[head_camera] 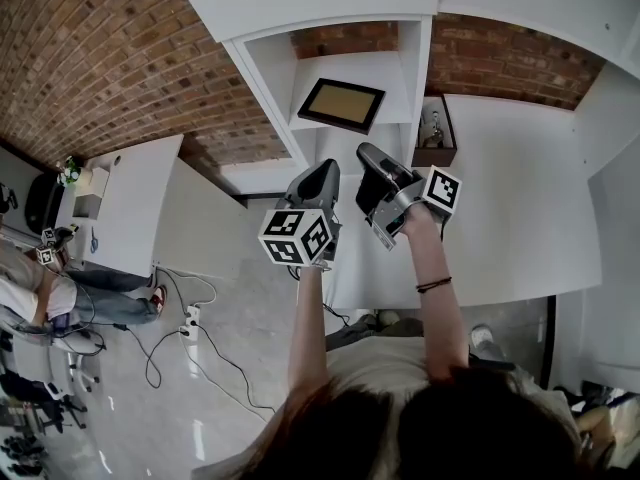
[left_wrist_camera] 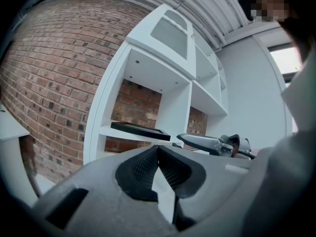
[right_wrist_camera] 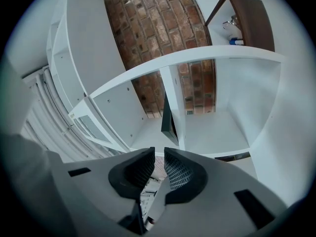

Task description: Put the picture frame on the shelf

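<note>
Nearest, held level before the person: the grey two-jaw left gripper point(left_wrist_camera: 158, 149), jaw tips closed together with nothing between them. Beside it is the grey right gripper point(right_wrist_camera: 158, 154), jaws a narrow slit apart and empty. Beyond both, the black-rimmed, tan-centred picture frame point(head_camera: 341, 104) lies flat on a board of the white shelf unit point(head_camera: 395, 76), clear of both grippers. Behind stands a red brick wall point(head_camera: 120, 58).

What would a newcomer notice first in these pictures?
The dark picture frame lies flat on the white shelf, at the head view's top centre. Just below it are the left gripper and right gripper, both empty, each with a black-and-white marker cube. A red brick wall fills the left side.
</note>
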